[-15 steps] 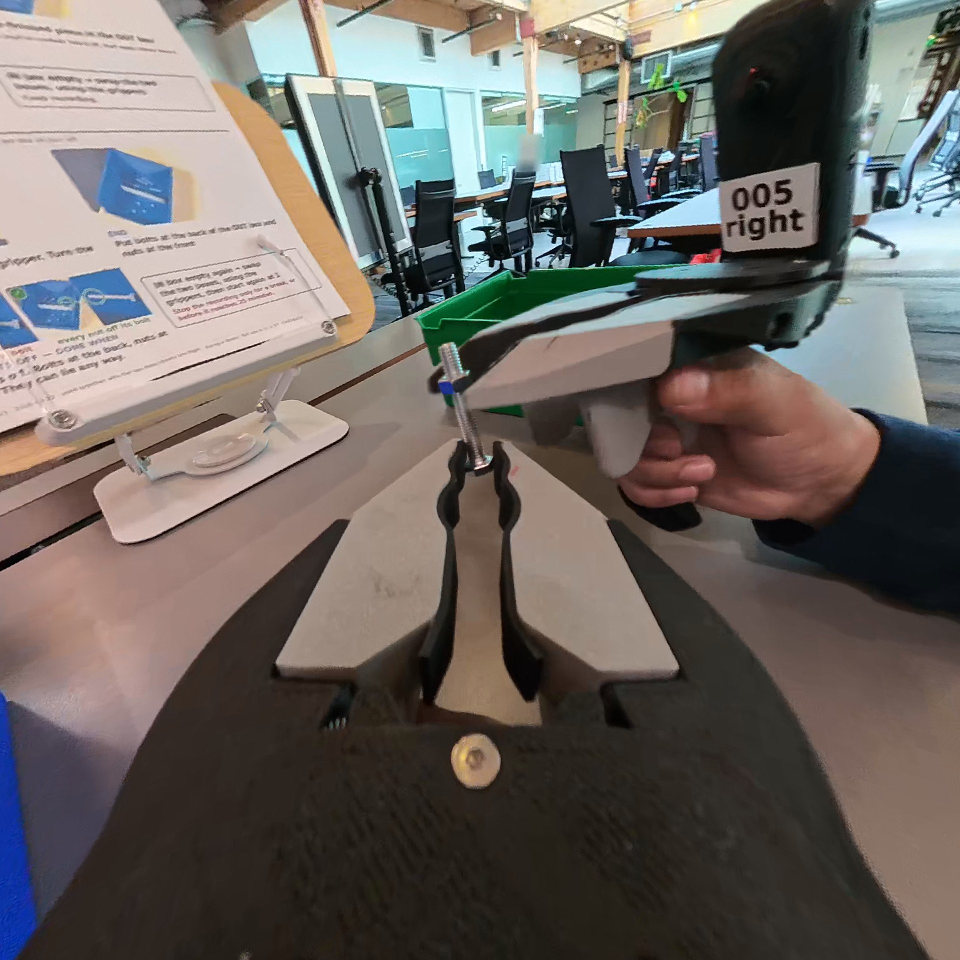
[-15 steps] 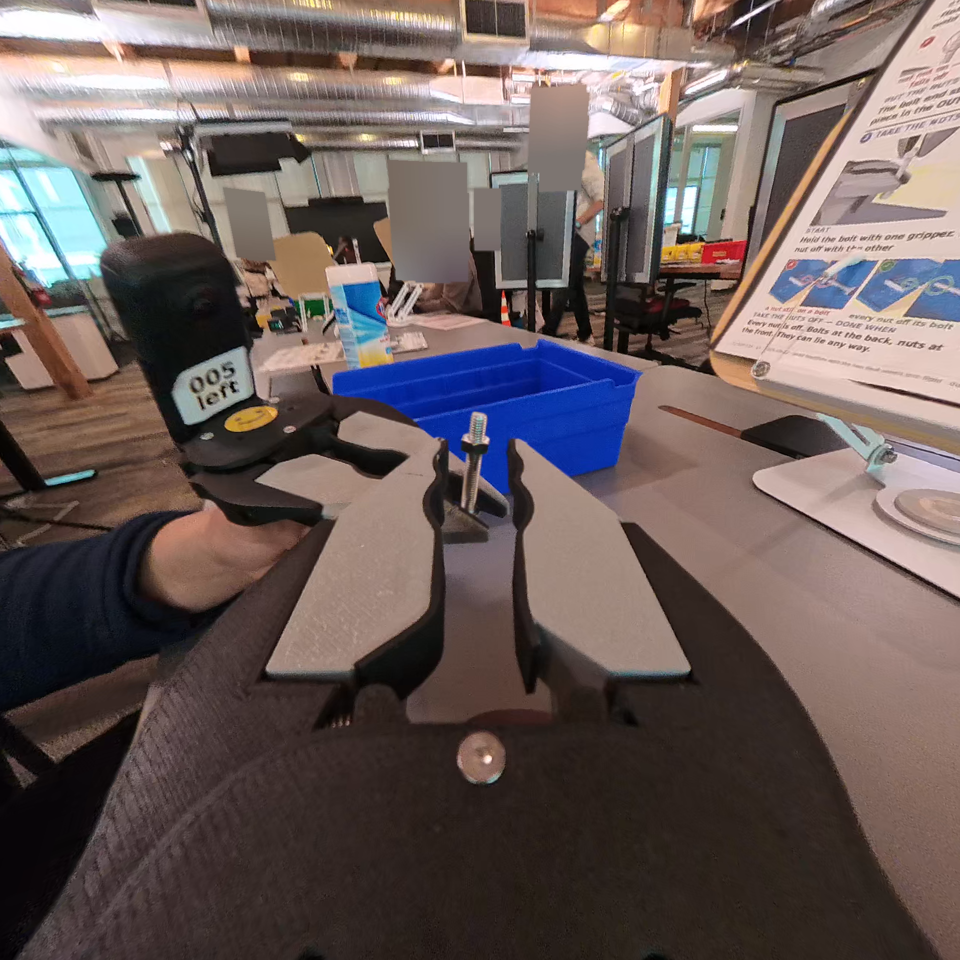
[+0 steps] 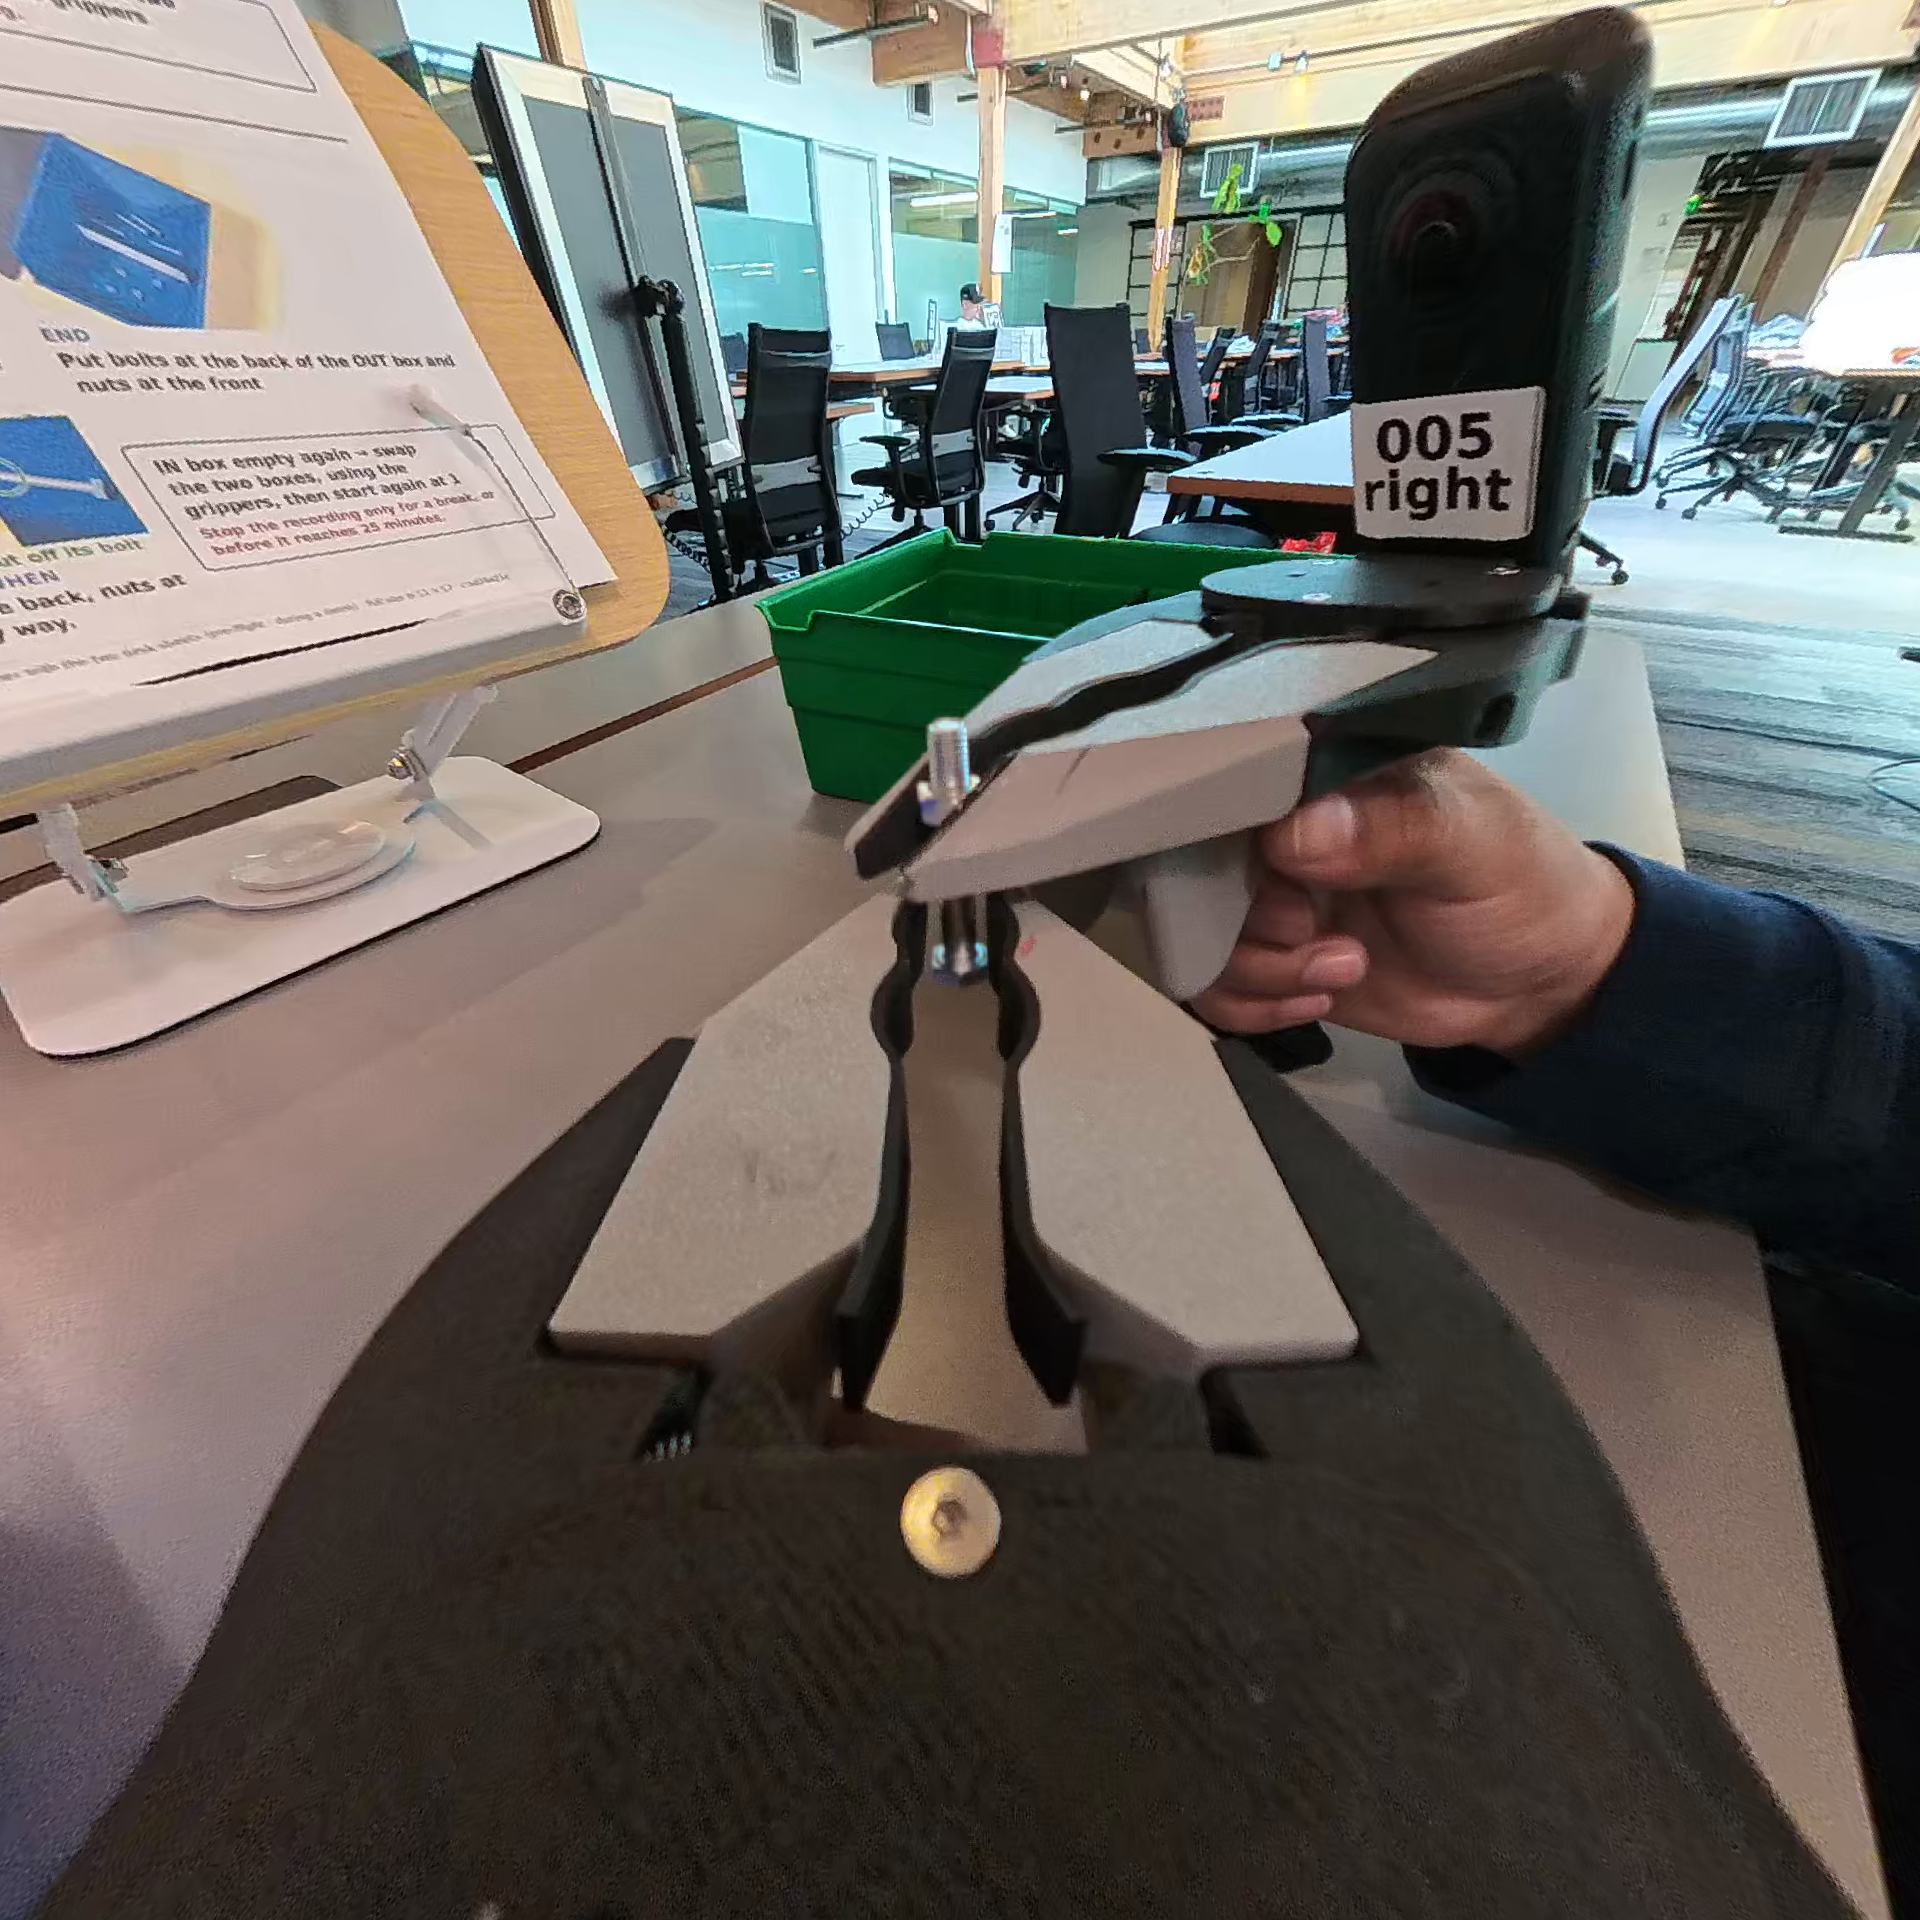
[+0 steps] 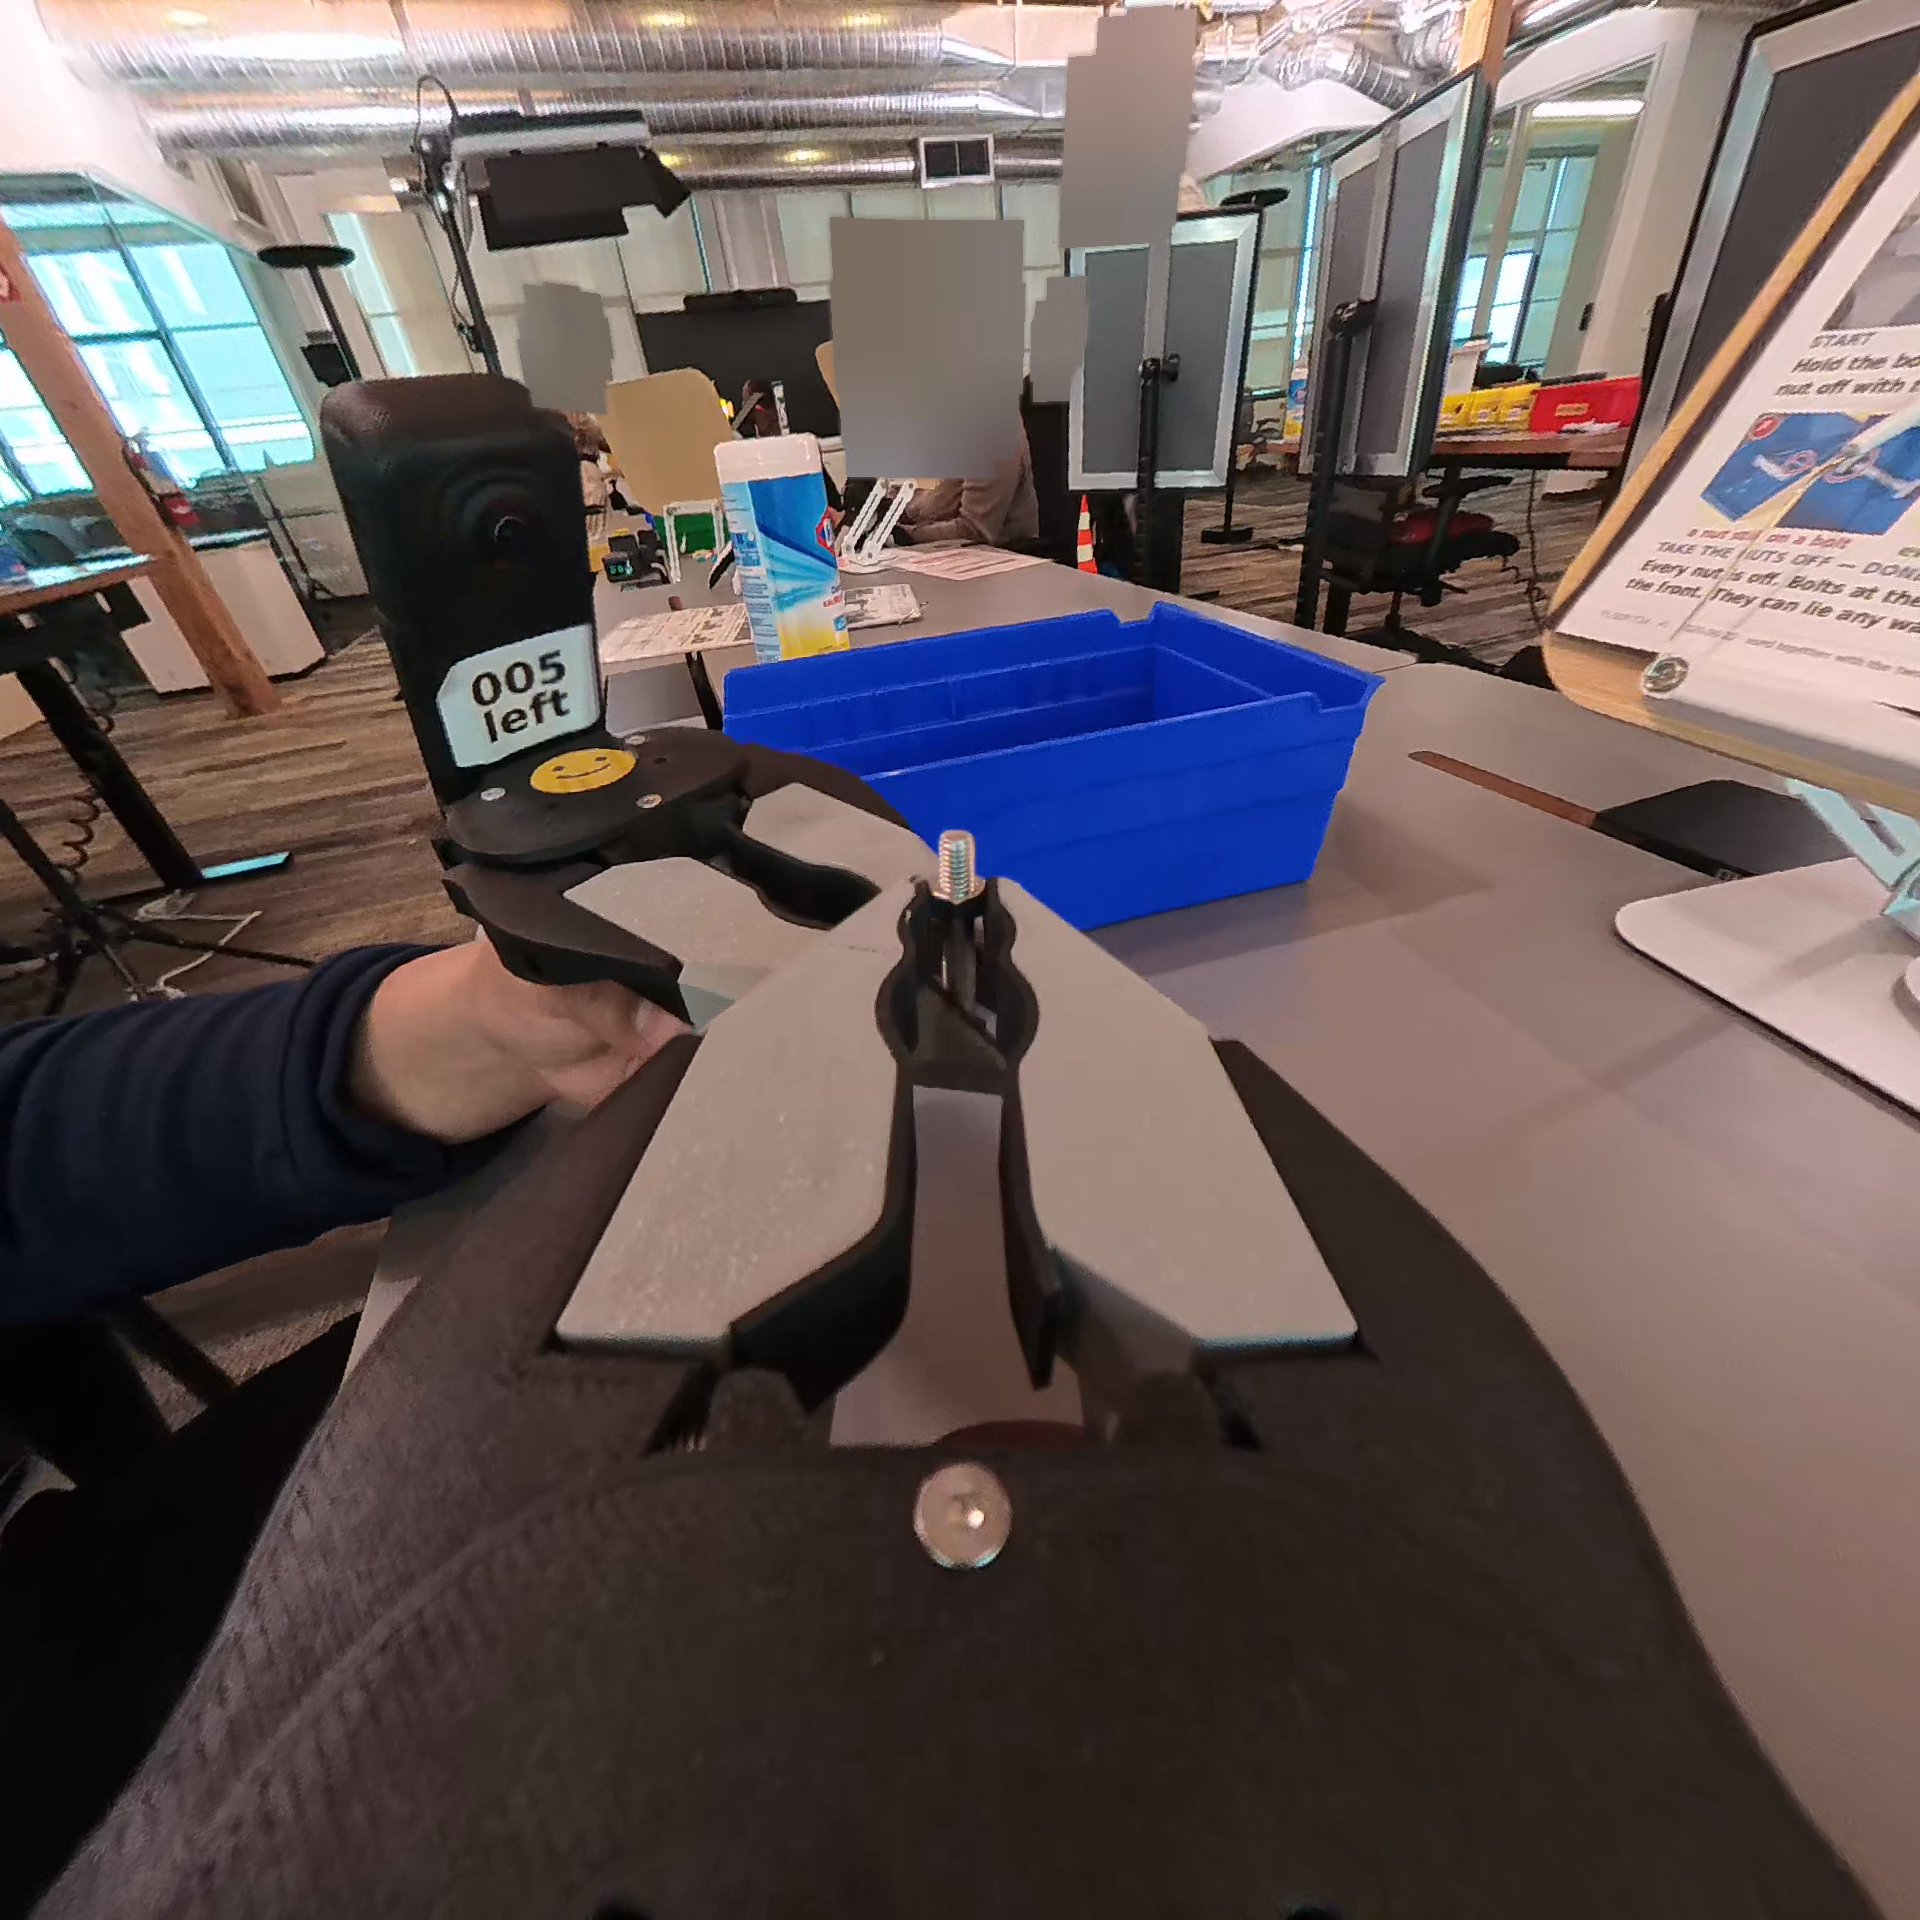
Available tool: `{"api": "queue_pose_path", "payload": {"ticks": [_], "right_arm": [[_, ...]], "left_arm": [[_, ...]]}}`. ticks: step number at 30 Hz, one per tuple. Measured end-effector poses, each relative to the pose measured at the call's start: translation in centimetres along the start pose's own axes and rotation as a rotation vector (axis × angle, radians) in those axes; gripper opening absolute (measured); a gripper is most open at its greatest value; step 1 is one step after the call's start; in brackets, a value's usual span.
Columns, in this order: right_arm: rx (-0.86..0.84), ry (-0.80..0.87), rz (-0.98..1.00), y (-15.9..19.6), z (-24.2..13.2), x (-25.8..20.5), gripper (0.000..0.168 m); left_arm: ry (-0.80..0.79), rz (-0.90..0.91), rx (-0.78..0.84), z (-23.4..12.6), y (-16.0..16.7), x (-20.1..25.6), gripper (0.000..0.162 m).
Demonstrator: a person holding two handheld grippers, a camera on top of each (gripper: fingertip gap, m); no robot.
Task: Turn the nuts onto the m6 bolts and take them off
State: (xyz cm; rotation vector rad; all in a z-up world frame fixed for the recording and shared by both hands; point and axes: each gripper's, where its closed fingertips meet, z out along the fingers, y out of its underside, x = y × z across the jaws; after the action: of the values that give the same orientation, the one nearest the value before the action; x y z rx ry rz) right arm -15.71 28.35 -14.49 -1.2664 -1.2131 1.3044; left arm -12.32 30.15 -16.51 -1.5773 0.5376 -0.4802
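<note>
A silver M6 bolt (image 3: pixel 948 750) stands upright above the grey table (image 3: pixel 416 1039). My left gripper (image 3: pixel 954 940) is shut on its lower end, at the hex head (image 3: pixel 957 961). My right gripper (image 3: pixel 920 826) crosses over from the right and is shut around the shank higher up. In the right wrist view my right gripper (image 4: pixel 954 920) pinches what looks like a nut (image 4: pixel 950 890). The threaded tip of the bolt (image 4: pixel 956 854) sticks up above it. The left gripper (image 4: pixel 665 894) comes in from the left there, with its fingertips hidden under mine.
A green bin (image 3: pixel 883 644) stands behind the grippers in the left wrist view, and a blue bin (image 4: pixel 1091 810) in the right wrist view. An instruction sheet on a white stand (image 3: pixel 260 416) is at the table's side. A wipes canister (image 4: pixel 779 551) stands behind the blue bin. My left and right fingertips are right by each other.
My right gripper was open around the bolt and has now shut on it. Less of the bolt shows above its fingers. The left gripper still holds the bolt's lower end.
</note>
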Motion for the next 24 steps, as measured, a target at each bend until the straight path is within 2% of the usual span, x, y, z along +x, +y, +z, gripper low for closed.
{"api": "queue_pose_path", "payload": {"ticks": [3,11,16,24], "right_arm": [[-0.023,0.008,-0.028,0.4,0.2,-0.1,0.006],[-0.026,0.004,-0.016,0.6,0.3,-0.1,0.006],[-0.012,0.002,-0.008,0.5,0.3,0.0,0.006],[0.047,0.043,0.053,-0.5,-0.5,1.2,0.018]], "left_arm": [[0.02,-0.03,-0.007,0.0,0.2,0.0,0.002],[0.023,-0.041,-0.017,0.0,0.5,0.0,0.002],[-0.038,0.04,-0.031,-0.2,0.4,-0.6,0.002],[-0.098,-0.002,-0.008,-0.6,0.1,-2.0,0.002]]}}
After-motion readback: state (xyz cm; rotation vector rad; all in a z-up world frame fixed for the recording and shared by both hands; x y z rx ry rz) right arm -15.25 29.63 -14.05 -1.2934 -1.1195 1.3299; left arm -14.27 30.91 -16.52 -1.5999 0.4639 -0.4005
